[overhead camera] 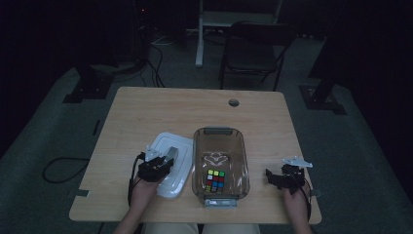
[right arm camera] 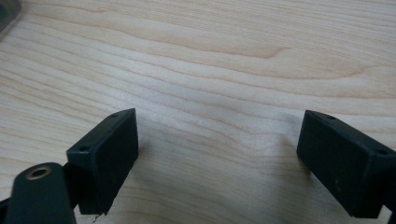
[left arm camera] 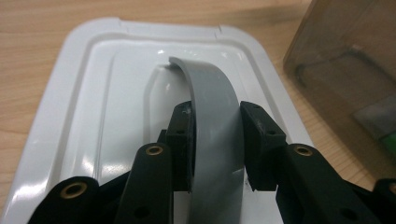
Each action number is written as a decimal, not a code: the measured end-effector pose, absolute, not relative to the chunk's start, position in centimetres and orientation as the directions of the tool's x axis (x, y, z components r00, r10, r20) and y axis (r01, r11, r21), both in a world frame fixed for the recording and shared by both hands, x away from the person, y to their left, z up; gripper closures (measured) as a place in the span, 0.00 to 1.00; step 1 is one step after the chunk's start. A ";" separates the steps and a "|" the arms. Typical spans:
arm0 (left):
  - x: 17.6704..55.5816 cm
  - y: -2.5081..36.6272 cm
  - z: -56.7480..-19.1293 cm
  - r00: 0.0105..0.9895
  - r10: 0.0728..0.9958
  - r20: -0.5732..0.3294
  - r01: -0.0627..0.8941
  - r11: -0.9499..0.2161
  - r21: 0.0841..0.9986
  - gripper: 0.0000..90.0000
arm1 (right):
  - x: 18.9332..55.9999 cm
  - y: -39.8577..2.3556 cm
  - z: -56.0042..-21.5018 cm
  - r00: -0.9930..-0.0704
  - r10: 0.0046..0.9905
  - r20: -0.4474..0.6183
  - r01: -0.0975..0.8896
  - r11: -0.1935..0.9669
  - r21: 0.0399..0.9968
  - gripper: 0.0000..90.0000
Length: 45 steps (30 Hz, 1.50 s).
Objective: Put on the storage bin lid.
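A white box lid (overhead camera: 171,163) (left arm camera: 88,107) lies flat on the table, left of a clear plastic bin (overhead camera: 221,139). Its grey arched handle (left arm camera: 215,126) stands up from the lid's middle. My left gripper (overhead camera: 157,165) (left arm camera: 215,135) is shut on that handle, one pad on each side. Inside the bin, near its front end, lies a colour-tiled puzzle cube (overhead camera: 215,180). My right gripper (overhead camera: 285,178) (right arm camera: 219,161) rests open above bare wood at the table's right front, with nothing between its jaws.
The bin's wall (left arm camera: 345,70) rises close to the right of the lid in the left gripper view. A round cable hole (overhead camera: 234,102) sits near the table's far edge. A dark chair (overhead camera: 255,48) stands beyond the table.
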State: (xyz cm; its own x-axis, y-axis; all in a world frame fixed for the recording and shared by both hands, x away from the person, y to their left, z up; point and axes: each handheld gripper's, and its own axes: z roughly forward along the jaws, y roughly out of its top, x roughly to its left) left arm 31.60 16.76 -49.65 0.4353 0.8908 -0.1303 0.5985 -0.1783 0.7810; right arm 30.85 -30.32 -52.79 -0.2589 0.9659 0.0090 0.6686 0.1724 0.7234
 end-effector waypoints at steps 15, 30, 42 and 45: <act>31.0 19.5 -46.6 0.406 0.900 -0.157 0.565 -0.112 0.817 0.77 | 30.4 -28.2 -52.7 -0.329 0.944 0.019 0.655 0.214 0.725 0.14; 29.5 20.5 -43.3 0.427 0.884 -0.192 0.518 -0.065 0.853 0.77 | 29.0 -22.8 -52.0 -0.495 0.866 0.069 0.608 0.288 0.740 0.14; 28.5 20.8 -40.2 0.449 0.876 -0.177 0.459 -0.056 0.887 0.77 | 28.4 -20.6 -52.3 -0.555 0.830 0.045 0.584 0.351 0.732 0.15; 27.9 20.7 -39.3 0.467 0.867 -0.172 0.435 -0.056 0.899 0.77 | 28.3 -19.7 -52.2 -0.572 0.819 0.039 0.573 0.365 0.734 0.14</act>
State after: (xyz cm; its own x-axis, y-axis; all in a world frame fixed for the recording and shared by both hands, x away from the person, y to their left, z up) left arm 27.88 20.67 -39.26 0.4670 0.8674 -0.1719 0.4351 -0.0561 0.8986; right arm 28.25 -19.68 -52.24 -0.5720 0.8193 0.0395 0.5733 0.3650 0.7335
